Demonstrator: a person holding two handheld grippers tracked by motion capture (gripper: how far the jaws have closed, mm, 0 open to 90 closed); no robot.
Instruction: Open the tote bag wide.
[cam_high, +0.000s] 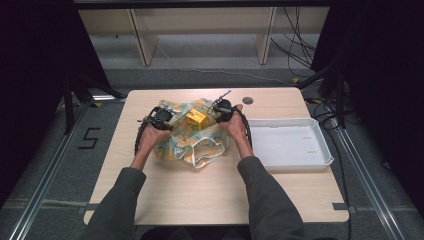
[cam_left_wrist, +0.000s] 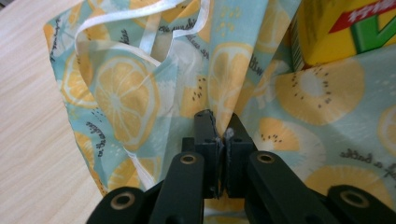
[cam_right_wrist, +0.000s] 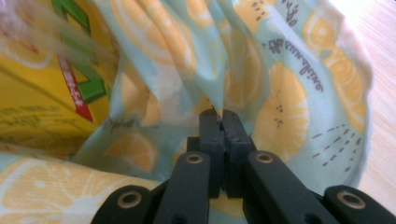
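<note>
I had both sets of fingers pinched on the fruit-print bag (cam_high: 192, 142): left gripper (cam_left_wrist: 218, 135) and right gripper (cam_right_wrist: 222, 122) either side of the yellow box (cam_high: 196, 118); thin, limp, slippery cloth, rim felt safest

You wear dark grey long sleeves (cam_high: 272, 200). Each tool (cam_left_wrist: 218, 130) you hold is black, with round brass-coloured screws (cam_left_wrist: 188, 159) and a black cable (cam_high: 138, 135).
</note>
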